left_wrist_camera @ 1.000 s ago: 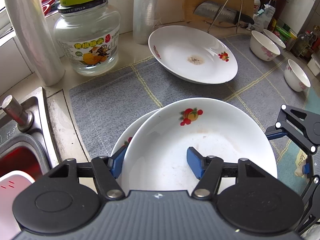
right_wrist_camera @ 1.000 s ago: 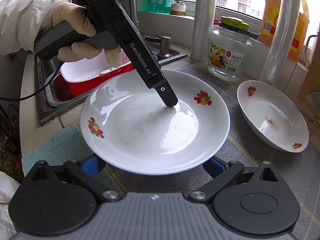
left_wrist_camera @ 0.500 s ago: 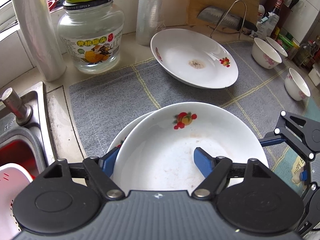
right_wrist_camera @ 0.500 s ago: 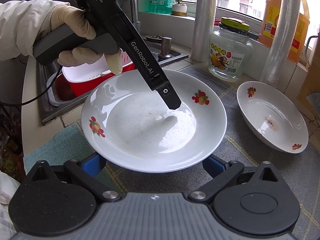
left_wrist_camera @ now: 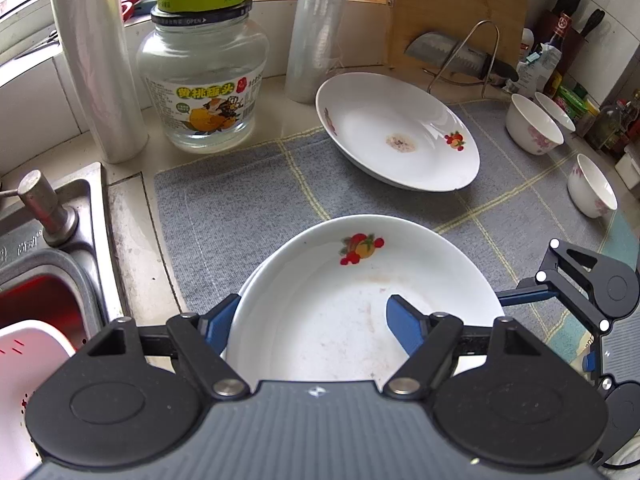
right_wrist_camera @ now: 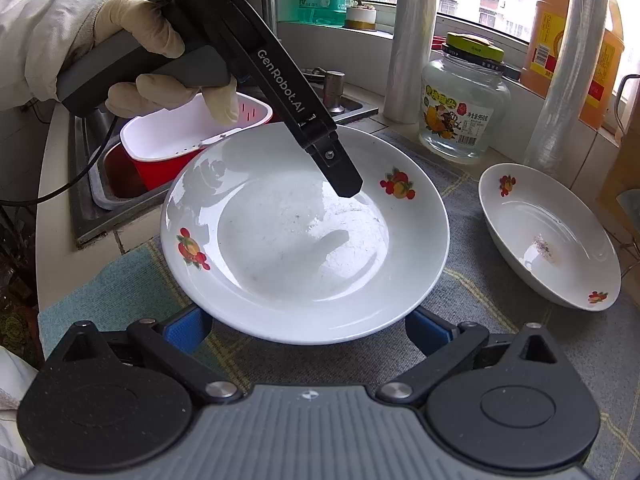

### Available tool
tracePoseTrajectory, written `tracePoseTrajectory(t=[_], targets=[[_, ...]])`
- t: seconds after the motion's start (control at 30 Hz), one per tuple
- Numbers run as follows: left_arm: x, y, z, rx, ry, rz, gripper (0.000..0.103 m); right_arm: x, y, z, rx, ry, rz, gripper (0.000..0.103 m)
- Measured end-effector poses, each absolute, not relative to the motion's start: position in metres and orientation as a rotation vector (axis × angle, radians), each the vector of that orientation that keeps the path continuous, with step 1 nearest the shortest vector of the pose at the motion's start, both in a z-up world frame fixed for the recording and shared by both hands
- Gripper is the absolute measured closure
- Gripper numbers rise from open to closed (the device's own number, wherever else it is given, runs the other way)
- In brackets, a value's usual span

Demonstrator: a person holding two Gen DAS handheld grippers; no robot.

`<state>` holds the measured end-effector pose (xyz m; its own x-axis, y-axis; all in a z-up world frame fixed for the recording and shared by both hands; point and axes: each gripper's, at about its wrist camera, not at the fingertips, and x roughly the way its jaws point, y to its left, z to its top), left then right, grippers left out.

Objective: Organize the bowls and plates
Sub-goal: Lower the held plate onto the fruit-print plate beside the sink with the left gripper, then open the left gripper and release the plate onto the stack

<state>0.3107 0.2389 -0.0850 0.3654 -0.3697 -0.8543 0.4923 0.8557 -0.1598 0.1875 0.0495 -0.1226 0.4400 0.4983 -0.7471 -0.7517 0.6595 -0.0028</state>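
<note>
A white plate with fruit prints lies on top of a second plate, whose rim peeks out at the left, on the grey mat. My left gripper is open and straddles the top plate's near rim, one blue pad outside and one inside, neither pressing. In the right wrist view one of its fingers hovers just above the plate. My right gripper is open wide at the plate's near edge, holding nothing. A third plate with a brown stain lies apart, farther back.
Three small white bowls stand at the far right. A glass jar, film rolls, a cutting board and a cleaver rack line the back. The sink with a red-and-white basket is at the left.
The left gripper's jaws have spread and let go of the top plate's rim, then lifted slightly. The top plate has settled on the lower plate. The right gripper has stayed still.
</note>
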Motion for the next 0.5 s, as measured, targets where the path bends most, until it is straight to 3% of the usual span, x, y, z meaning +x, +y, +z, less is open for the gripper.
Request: tracePoseTrajectory(t=[0.5], targets=[[0.3125,0.2404,-0.0884,0.149,1.044,-0.550,0.021,0.1847,0.0501,-0.1216,-0.367,0.797,0.787,0.000]])
